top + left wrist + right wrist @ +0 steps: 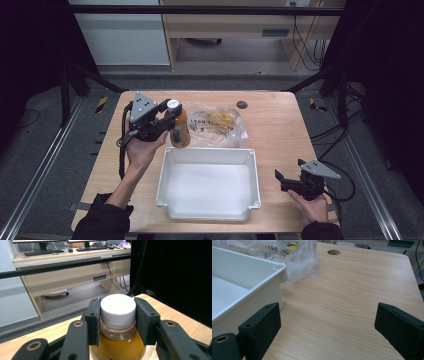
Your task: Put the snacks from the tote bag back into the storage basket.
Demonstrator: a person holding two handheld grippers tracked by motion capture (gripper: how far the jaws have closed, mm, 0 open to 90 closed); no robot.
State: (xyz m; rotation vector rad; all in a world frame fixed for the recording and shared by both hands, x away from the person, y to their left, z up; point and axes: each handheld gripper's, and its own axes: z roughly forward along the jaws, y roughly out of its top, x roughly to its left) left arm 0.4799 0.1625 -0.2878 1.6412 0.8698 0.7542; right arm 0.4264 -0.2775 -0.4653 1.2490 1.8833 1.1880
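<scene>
A bottle of amber liquid (179, 131) with a white cap (118, 310) stands upright just behind the white bin (207, 154). My left gripper (170, 113) is shut on the bottle at its neck and cap, and both black pads (94, 321) press the cap's sides. My right gripper (281, 180) rests low at the table's right front, beside the bin's right wall (257, 293), open with bare wood between its jaws. A clear plastic bag (220, 126) with yellow contents lies behind the bin, to the right of the bottle.
The wooden table (280, 125) has a small round grommet (242, 104) near its far edge. Bare wood stretches right of the bin. A desk (62, 272) with keyboards stands beyond the table, and a black bar (200, 10) crosses above it.
</scene>
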